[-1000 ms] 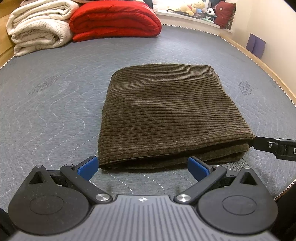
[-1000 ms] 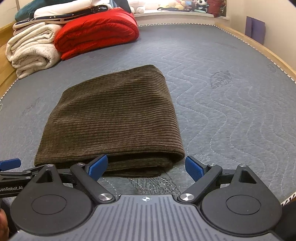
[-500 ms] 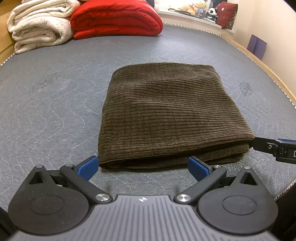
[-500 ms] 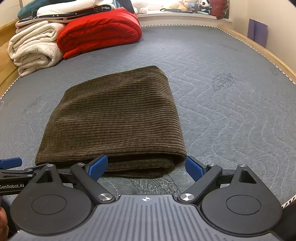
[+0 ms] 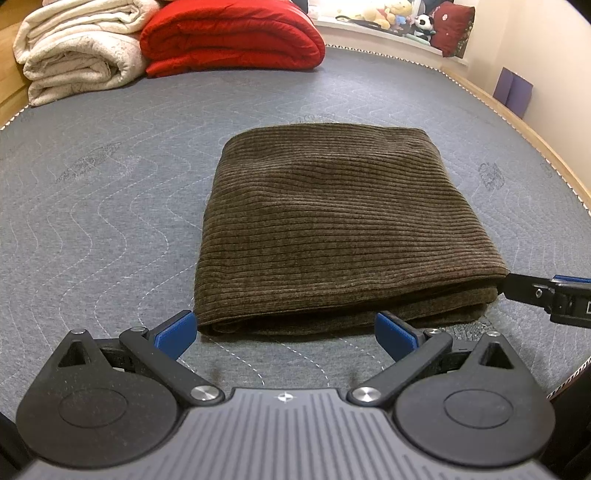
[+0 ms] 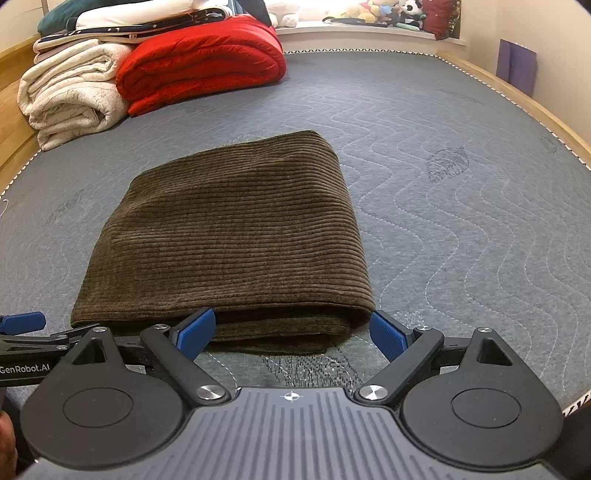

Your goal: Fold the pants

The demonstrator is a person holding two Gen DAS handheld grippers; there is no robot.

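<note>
Apparently nothing in the layout is changing across the last second: both grippers are sitting where they were, and only the camera framing is drifting slightly. The left gripper [image 5: 284, 330] is hovering just short of the near edge of the pants [image 5: 340, 221], its 2 blue pads spread wide with nothing between them, and the right gripper [image 6: 291, 332] is doing the same at the bundle's right-hand near corner, jaws wide apart and empty. In the left wrist view the right gripper's fingertip is showing at the frame's edge beside that corner, though whether it is brushing the cloth is hard to tell from this angle. The pants are lying as a compact brown corduroy rectangle in the middle of the grey quilted mattress [image 5: 110, 206], stacked layers showing along the near edge and the far edge rounded over. Farther back, a red duvet [image 5: 229, 35] and a cream blanket [image 5: 77, 55] are resting against the head of the bed, well apart from the work. With both tools idling open and the bundle staying square, the folding is looking finished, or at most awaiting a last tidy of the near edge.
</note>
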